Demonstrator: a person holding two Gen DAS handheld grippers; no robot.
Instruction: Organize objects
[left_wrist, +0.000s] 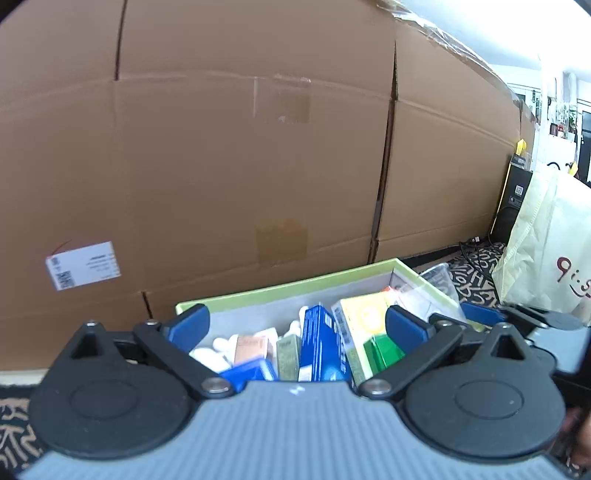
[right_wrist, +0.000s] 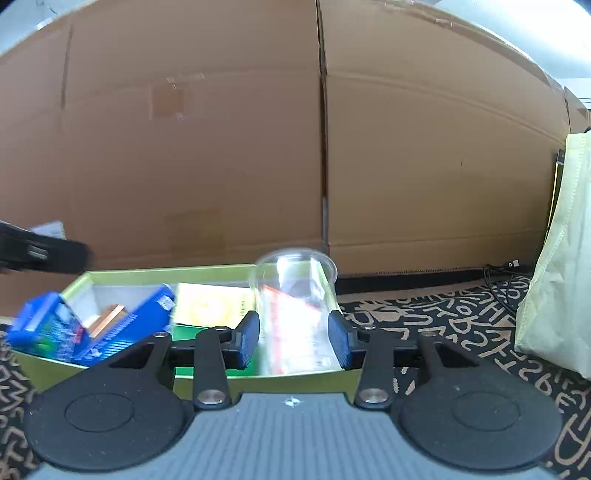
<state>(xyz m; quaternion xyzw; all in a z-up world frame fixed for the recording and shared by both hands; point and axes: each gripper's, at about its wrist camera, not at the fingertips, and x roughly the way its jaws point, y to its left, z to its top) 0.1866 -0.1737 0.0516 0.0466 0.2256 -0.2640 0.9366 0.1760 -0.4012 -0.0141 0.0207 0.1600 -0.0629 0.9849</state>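
A shallow green box (left_wrist: 288, 286) lies on the rug and holds a blue carton (left_wrist: 321, 343), a yellow-green carton (left_wrist: 364, 317), white bottles (left_wrist: 214, 350) and other small packs. My left gripper (left_wrist: 295, 325) hangs just above these with its jaws wide open and nothing between the pads. In the right wrist view a clear plastic cup (right_wrist: 295, 310) stands upright at the right end of the green box (right_wrist: 166, 269). My right gripper (right_wrist: 293, 341) has both blue pads against the cup's sides. A blurred blue carton (right_wrist: 51, 328) sits at the box's left end.
Tall cardboard boxes (left_wrist: 240, 147) form a wall directly behind the green box. A cream fabric bag (right_wrist: 554, 277) stands at the right on the patterned rug (right_wrist: 461, 325). A black cable (right_wrist: 506, 288) and a black speaker-like case (left_wrist: 513, 206) are near the wall.
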